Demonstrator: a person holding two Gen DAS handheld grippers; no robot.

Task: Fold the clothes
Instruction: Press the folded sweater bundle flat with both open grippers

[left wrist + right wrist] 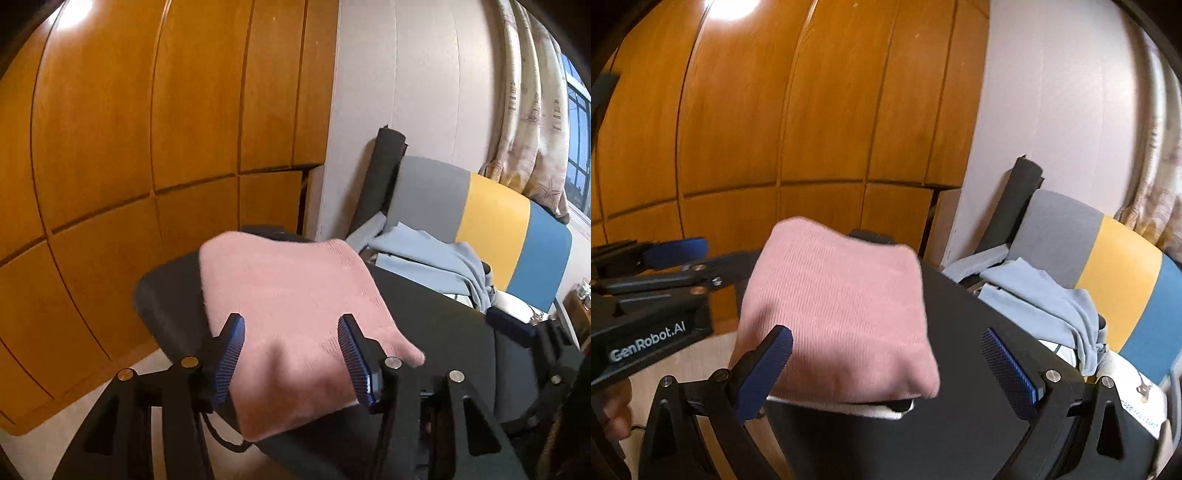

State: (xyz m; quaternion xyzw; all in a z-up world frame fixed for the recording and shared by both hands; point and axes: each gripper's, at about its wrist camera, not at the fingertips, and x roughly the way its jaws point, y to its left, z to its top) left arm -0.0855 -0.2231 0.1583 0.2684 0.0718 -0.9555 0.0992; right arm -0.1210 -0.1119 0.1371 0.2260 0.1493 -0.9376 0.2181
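The pink knit garment (pixel 291 314) lies folded into a compact rectangle in the middle of both frames, on a dark surface (pixel 436 332) that looks like a small table or stool top; a white edge shows under its near side in the right wrist view. The left gripper (pixel 291 354) stands with its jaws spread, one blue pad to either side of the near edge of the cloth and gripping nothing; whether the pads touch the fabric I cannot tell. The right gripper (pixel 886 369) is likewise wide apart, its left pad at the garment's lower left corner and its right pad well clear over bare dark surface. I judge the folding of this piece to be finished or nearly so, and the next move probably calls for setting it aside or fetching the light blue garment (pixel 1041 299), which lies crumpled on the striped chair (pixel 1123 266) at the right of the frame. No container is in view.
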